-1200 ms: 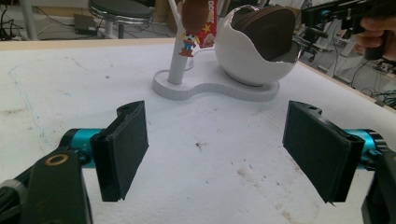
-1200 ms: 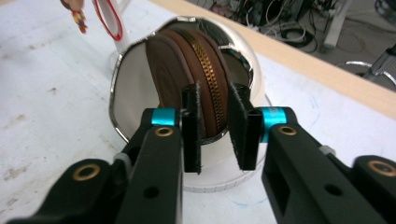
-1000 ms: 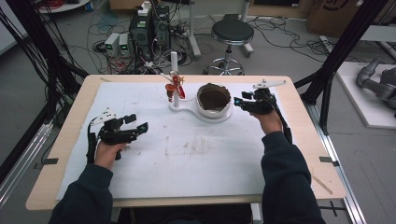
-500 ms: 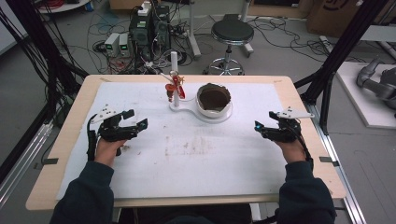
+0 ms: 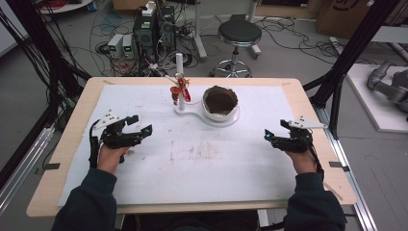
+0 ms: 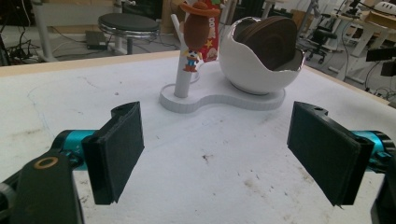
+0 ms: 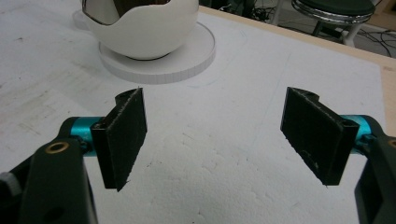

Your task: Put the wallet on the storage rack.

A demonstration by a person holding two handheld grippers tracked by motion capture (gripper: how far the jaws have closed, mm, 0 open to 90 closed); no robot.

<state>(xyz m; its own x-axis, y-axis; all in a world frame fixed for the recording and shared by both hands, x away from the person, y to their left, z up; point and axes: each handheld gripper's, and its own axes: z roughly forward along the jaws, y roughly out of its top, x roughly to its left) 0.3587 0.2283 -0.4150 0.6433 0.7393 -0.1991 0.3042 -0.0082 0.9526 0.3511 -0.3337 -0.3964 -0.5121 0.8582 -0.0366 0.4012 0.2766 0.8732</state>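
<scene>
Both black two-jaw grippers, left gripper [image 5: 142,126] and right gripper [image 5: 272,137], sit spread and empty; approach the white eggshell-shaped bowl [image 5: 220,103] slowly, I'd say.

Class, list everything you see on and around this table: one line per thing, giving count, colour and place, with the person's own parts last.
Eggshell-shaped bowl: one, white with brown inside, far centre of table.
Flat figure-eight stand: one, white, under the bowl.
Upright post: one, white, on the stand.
Cowboy figurine: one, brown and red, at the post.
Table sheet: one, white, stained.
Round stool: one, black, beyond the table.
Left gripper: black, open.
Right gripper: black, open.
</scene>
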